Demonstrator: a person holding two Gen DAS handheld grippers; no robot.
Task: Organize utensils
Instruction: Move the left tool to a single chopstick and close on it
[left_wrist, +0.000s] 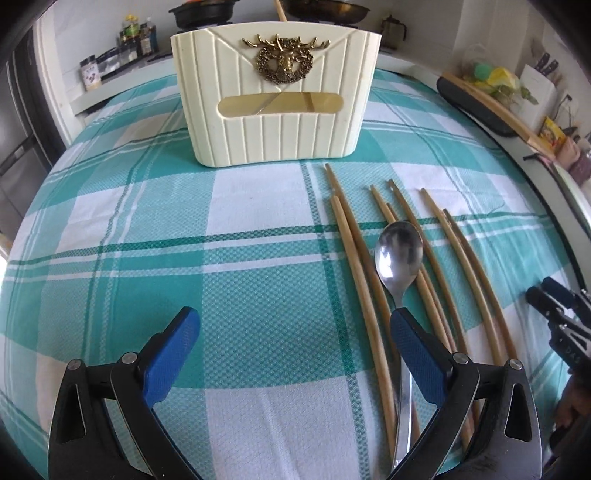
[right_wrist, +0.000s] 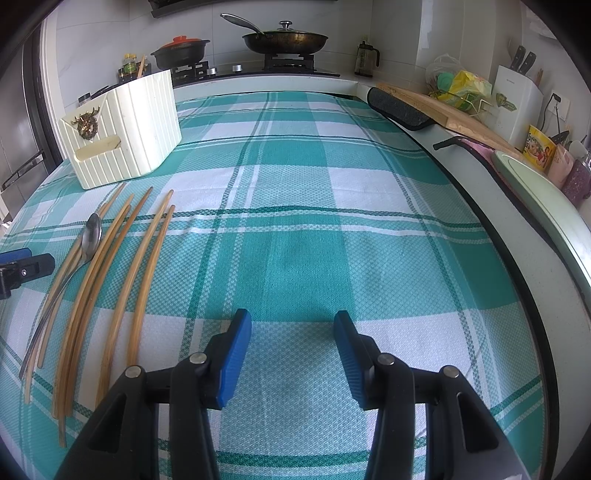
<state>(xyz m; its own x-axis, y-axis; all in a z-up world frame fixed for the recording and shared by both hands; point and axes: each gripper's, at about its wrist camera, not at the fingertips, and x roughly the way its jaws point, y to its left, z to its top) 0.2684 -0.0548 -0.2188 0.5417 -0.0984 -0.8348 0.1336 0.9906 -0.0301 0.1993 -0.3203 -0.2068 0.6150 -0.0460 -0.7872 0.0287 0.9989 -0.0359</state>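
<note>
A cream ribbed utensil holder (left_wrist: 275, 98) with a brass deer emblem stands on the checked cloth; it also shows at the left of the right wrist view (right_wrist: 122, 129). Several wooden chopsticks (left_wrist: 354, 266) lie side by side on the cloth, with a metal spoon (left_wrist: 399, 251) lying on them. They show in the right wrist view too, chopsticks (right_wrist: 110, 280) and spoon (right_wrist: 90, 236). My left gripper (left_wrist: 295, 328) is open, its right finger just over the spoon's handle. My right gripper (right_wrist: 291, 328) is open and empty over bare cloth, right of the chopsticks.
The teal and white checked cloth (right_wrist: 295, 229) covers the counter. A stove with a frying pan (right_wrist: 284, 38) and a black pot (right_wrist: 181, 51) is behind. A cutting board (right_wrist: 436, 103), knife block (right_wrist: 517, 96) and a pale green tray (right_wrist: 546, 206) line the right edge.
</note>
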